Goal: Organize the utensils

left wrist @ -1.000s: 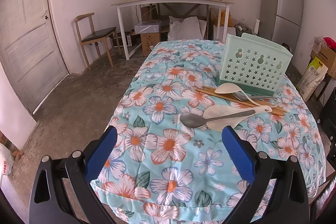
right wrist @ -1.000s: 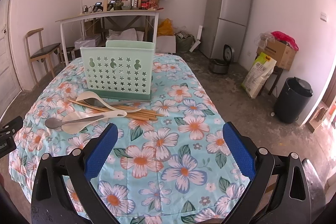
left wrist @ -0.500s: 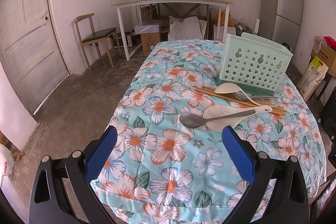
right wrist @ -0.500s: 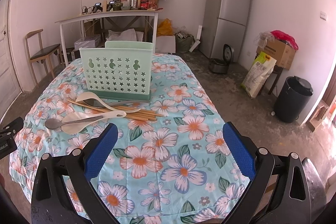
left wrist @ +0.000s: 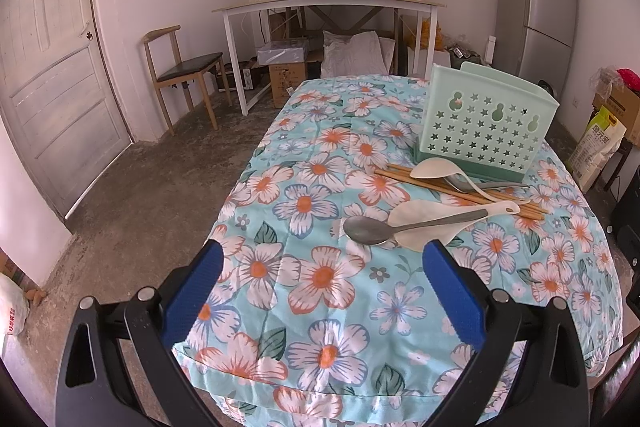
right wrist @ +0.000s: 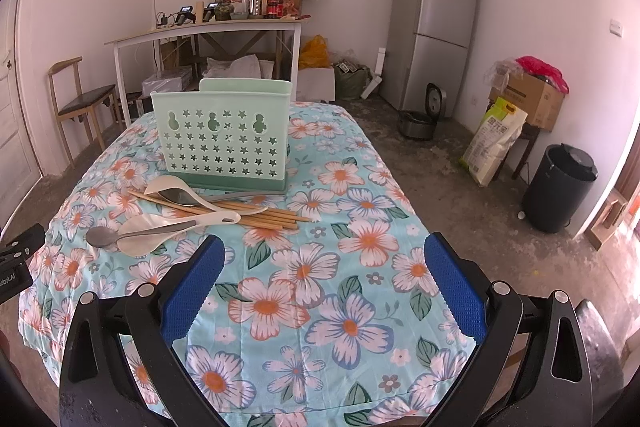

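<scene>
On a table (left wrist: 280, 307) under a flowered cloth (right wrist: 360, 227), utensils in a loose heap before a green rack (right wrist: 222, 139). Standing upright toward the far end, that rack (left wrist: 484, 125), star holes through its front. Just in front of its base, wooden chopsticks (right wrist: 260, 213) in a bundle, lying flat, crossed by a white spoon (right wrist: 180, 189) with a metal spoon (right wrist: 188, 195) tucked partly under it. Nearer the camera, a white rice paddle (right wrist: 160, 231) flat on the cloth, with a second metal spoon, the near spoon (right wrist: 104, 237), resting across it, bowl hanging past the paddle's edge onto the cloth. Same heap from the left wrist: chopsticks (left wrist: 460, 189), white spoon (left wrist: 436, 169), paddle (left wrist: 432, 223), near spoon (left wrist: 368, 229). Left gripper (left wrist: 320, 291) spread wide, nothing between the blue pads (left wrist: 192, 291), low over the near end of the table; near spoon just ahead of it and a little to the right, near the right pad's tip but not touching. Right gripper (right wrist: 320, 291) likewise spread wide and empty, above bare cloth; heap ahead and to its left, well clear of the pads (right wrist: 454, 291), rack farther back beyond the heap. At the left edge of the right view, part of the other gripper's black body. Behind the table, a cluttered desk (right wrist: 208, 27), a chair (left wrist: 180, 67), a fridge (right wrist: 436, 27).
</scene>
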